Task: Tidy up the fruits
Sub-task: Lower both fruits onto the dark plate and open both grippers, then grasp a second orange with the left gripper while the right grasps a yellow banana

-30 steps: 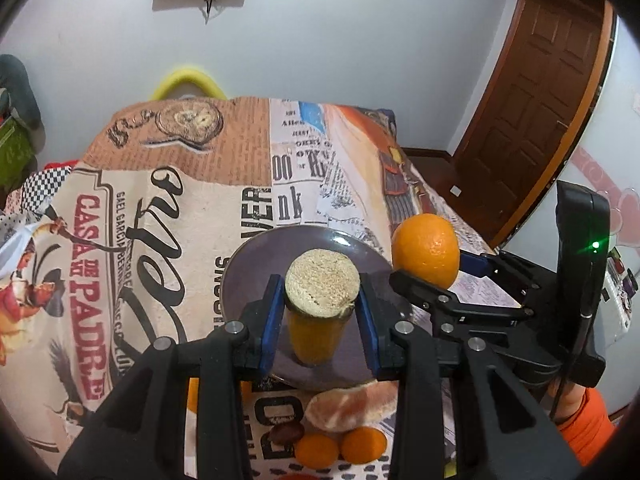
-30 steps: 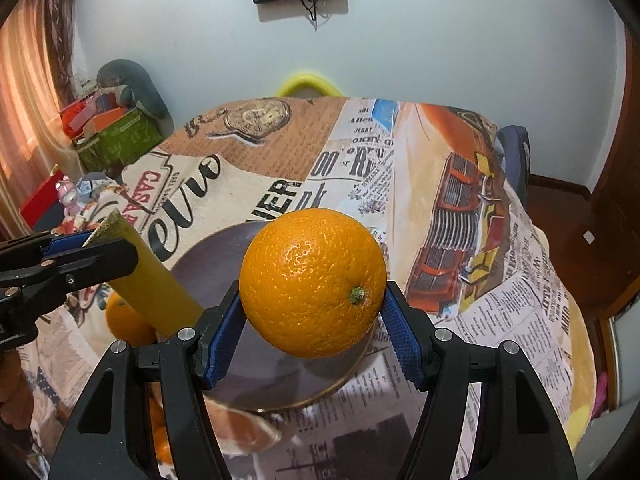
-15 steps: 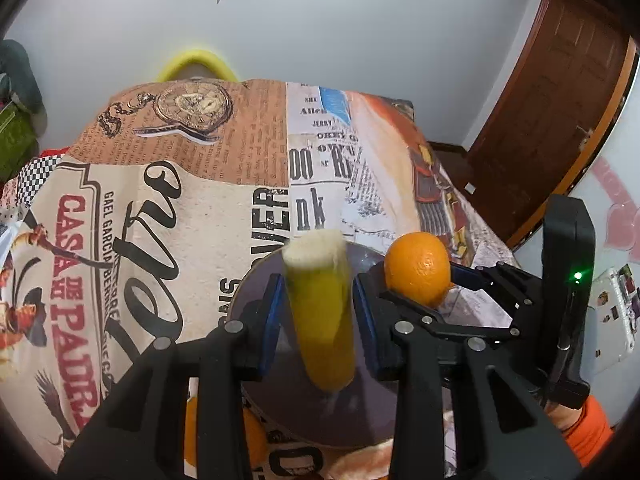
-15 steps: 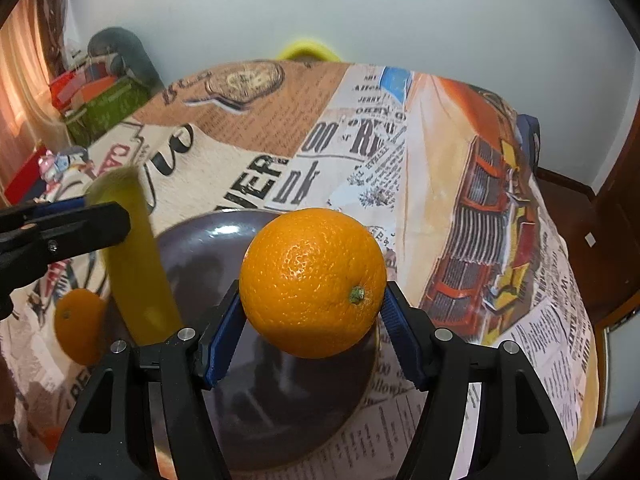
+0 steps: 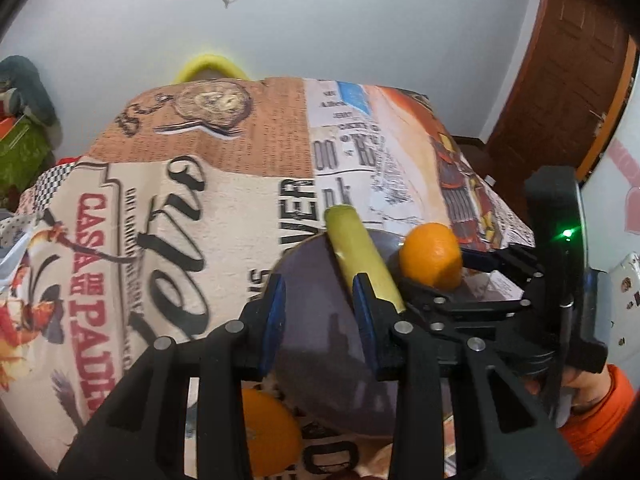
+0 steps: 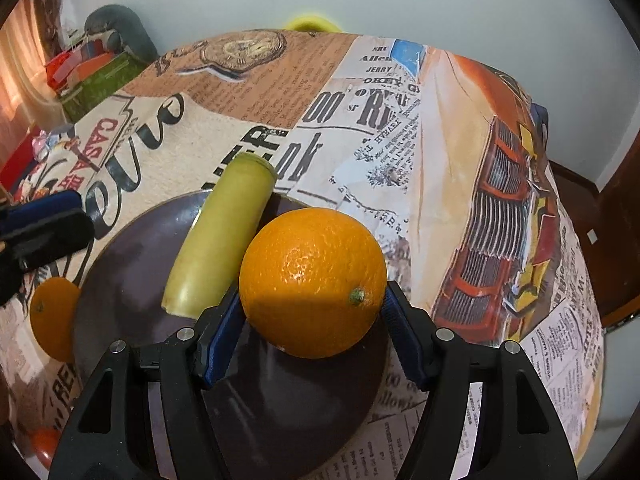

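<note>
A yellow-green cut fruit piece (image 5: 362, 252) lies on the dark round plate (image 5: 316, 328), its far end over the rim; it also shows in the right wrist view (image 6: 224, 240). My left gripper (image 5: 318, 304) is open and empty, with the piece just right of its right finger. My right gripper (image 6: 310, 312) is shut on a large orange (image 6: 314, 280) and holds it low over the plate (image 6: 132, 280), next to the piece. The orange also shows in the left wrist view (image 5: 432, 256).
The table is covered by a newspaper-print cloth (image 6: 380, 120). Another orange (image 5: 268, 432) lies by the plate's near left edge; it also shows in the right wrist view (image 6: 54, 320). A wooden door (image 5: 560, 92) stands at the right.
My left gripper opened and let go of the yellow-green piece, which now lies on the plate. My right gripper lowered the orange toward the plate.
</note>
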Demonstrator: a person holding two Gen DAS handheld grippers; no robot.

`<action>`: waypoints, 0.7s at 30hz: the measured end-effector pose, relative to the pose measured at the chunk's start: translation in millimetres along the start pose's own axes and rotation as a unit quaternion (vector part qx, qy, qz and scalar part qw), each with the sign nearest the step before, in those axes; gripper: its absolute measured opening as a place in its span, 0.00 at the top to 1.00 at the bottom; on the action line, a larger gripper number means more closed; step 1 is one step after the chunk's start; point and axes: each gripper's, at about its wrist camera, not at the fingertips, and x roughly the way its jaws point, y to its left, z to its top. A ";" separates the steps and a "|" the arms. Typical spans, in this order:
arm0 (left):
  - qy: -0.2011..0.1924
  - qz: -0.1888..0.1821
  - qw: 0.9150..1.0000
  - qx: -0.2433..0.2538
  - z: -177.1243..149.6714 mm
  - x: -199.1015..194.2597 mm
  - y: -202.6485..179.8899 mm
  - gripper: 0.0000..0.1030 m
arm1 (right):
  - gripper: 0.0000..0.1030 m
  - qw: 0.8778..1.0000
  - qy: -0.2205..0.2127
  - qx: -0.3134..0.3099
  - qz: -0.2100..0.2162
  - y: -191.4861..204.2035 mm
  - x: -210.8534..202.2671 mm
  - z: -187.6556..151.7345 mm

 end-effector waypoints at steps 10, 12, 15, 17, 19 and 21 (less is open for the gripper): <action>-0.005 0.039 0.999 0.005 -18.2 -34.7 25.1 0.48 | 0.27 0.999 -0.050 0.009 0.008 -1.8 -46.1 -5.6; -0.005 0.043 0.999 0.009 -24.5 -41.5 27.1 0.41 | 0.27 0.998 -0.061 0.014 0.011 -1.8 -59.8 -8.8; 0.001 0.044 0.999 0.015 -36.8 -48.3 29.4 0.35 | 0.25 0.997 -0.072 0.016 0.010 0.3 -73.2 -15.5; 0.012 0.044 0.999 0.017 -46.5 -48.8 31.5 0.33 | 0.24 0.997 -0.077 0.015 0.007 1.5 -80.2 -21.9; 0.025 0.046 0.998 0.017 -54.3 -45.9 33.2 0.32 | 0.24 0.997 -0.079 0.015 0.000 3.3 -85.3 -28.6; 0.045 0.044 0.998 0.012 -63.8 -39.6 36.2 0.32 | 0.24 0.997 -0.081 0.016 0.000 5.1 -89.7 -36.9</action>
